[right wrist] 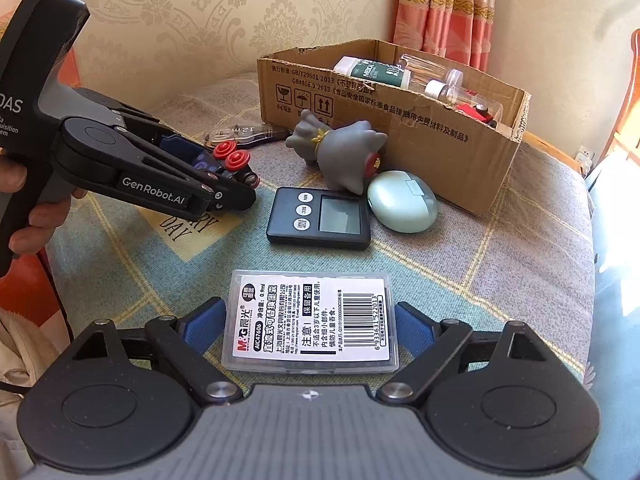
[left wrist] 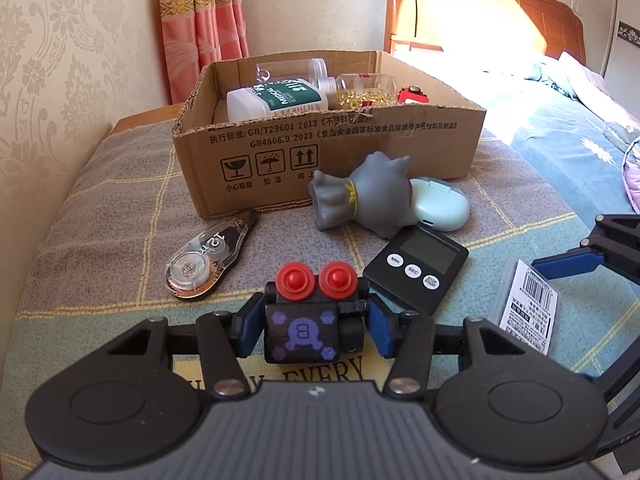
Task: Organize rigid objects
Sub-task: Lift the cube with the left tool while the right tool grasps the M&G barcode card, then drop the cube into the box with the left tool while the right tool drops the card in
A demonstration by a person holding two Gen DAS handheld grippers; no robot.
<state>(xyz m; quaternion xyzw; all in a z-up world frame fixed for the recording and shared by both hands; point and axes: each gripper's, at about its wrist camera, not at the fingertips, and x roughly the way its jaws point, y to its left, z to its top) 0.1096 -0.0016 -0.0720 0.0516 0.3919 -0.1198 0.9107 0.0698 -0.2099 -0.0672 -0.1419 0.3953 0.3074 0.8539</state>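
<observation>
Black toy robot clamped in left gripper, bound for cardboard box | right gripper apart, straddling plastic case, pads not yet touching

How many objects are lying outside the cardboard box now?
6: toy block, correction tape, grey figure, green case, timer, clear box. None seem hidden.

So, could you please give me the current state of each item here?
Left gripper: shut on toy robot.
Right gripper: open, straddling refill case.
Cardboard box: open, partly filled.
Timer: screen blank.
Grey figurine: on its side.
</observation>
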